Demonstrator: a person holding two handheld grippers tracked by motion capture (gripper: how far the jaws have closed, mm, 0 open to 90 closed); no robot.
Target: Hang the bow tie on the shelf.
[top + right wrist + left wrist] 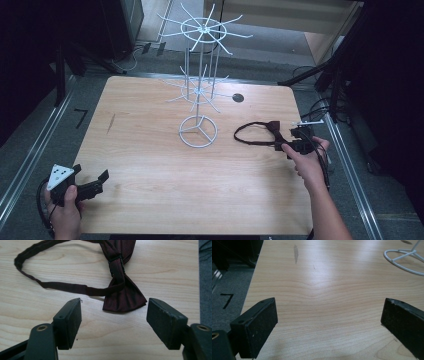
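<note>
Right gripper [113, 322] sat jaws open just short of the maroon bow tie [120, 277], lying flat on the counter [324, 297] right of the wire rack [198, 131]. Left gripper [329, 322] idled open. Risk: jaws could pinch only the thin strap, so the bow dangles or slips.

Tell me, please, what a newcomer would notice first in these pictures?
Probably the white wire display stand, upright on the far middle of the wooden table. Next, the dark red bow tie with its strap, lying flat at the table's right side, just ahead of the open right gripper. The left gripper is open near the front left corner.
</note>
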